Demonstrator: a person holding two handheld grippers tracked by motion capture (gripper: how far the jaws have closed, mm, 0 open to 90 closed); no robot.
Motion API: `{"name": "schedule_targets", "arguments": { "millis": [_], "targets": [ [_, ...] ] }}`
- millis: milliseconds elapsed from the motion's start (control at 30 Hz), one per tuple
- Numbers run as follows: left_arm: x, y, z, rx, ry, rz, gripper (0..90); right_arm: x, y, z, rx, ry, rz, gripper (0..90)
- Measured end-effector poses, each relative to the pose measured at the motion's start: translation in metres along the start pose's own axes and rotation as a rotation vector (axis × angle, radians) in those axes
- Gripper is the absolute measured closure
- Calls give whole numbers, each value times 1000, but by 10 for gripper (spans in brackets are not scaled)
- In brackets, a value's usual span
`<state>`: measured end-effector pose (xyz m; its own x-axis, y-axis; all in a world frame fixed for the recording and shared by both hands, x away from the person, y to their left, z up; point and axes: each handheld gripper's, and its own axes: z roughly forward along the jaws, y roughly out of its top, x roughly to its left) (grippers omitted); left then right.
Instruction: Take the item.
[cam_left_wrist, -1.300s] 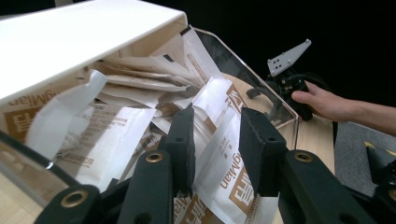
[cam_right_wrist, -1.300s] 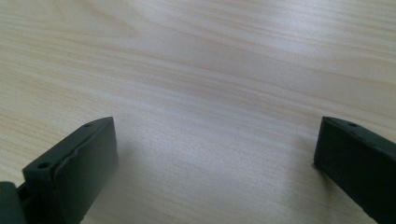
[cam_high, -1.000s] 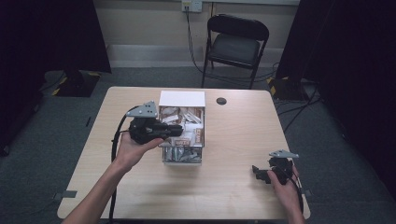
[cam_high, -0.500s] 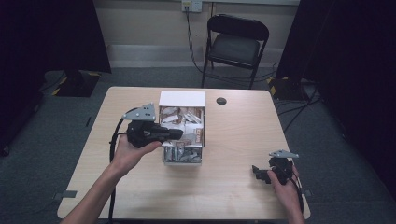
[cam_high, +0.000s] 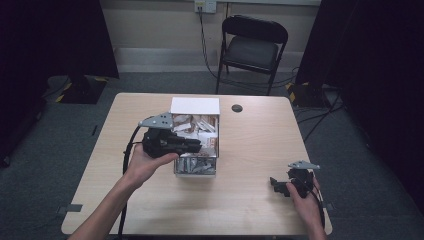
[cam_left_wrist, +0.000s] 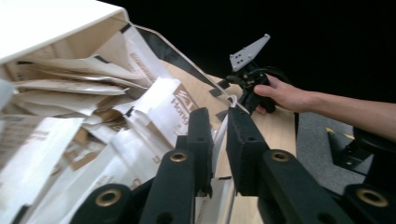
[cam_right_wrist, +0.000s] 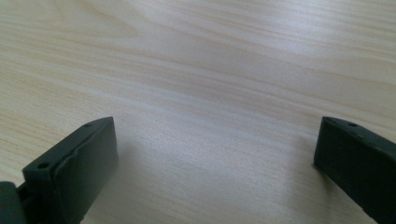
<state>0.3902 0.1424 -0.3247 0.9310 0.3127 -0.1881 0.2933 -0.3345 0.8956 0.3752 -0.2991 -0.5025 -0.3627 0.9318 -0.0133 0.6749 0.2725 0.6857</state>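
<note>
An open white box (cam_high: 195, 106) stuffed with paper packets (cam_high: 200, 127) stands mid-table. My left gripper (cam_high: 200, 146) lies on its side and reaches in over the box's left wall. In the left gripper view its jaws (cam_left_wrist: 217, 114) are nearly together with the thin edge of a white packet (cam_left_wrist: 223, 135) pinched between them, among brown-printed packets (cam_left_wrist: 70, 116). My right gripper (cam_high: 274, 182) rests near the table's front right corner. Its jaws (cam_right_wrist: 215, 135) stand wide apart over bare wood with nothing between them. It also shows far off in the left gripper view (cam_left_wrist: 250, 77).
A small black round disc (cam_high: 237, 108) lies on the table (cam_high: 260, 150) behind the box to the right. A black folding chair (cam_high: 252, 45) stands beyond the far edge. Cables trail from both grippers toward the front edge.
The left gripper has shifted only slightly at the box. The right gripper has stayed put.
</note>
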Motion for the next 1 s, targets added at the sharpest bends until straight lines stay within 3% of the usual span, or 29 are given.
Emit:
{"name": "schedule_targets", "arguments": {
  "millis": [267,500,700,1000],
  "targets": [
    [-1,-2,8,27,5,10,734,0,0,0,0,0,0,0],
    [-2,-3,12,50,9,24,801,0,0,0,0,0,0,0],
    [1,-5,11,23,17,1,890,0,0,0,0,0,0,0],
    [5,-6,6,-5,1,-24,900,0,0,0,0,0,0,0]
  ]
}}
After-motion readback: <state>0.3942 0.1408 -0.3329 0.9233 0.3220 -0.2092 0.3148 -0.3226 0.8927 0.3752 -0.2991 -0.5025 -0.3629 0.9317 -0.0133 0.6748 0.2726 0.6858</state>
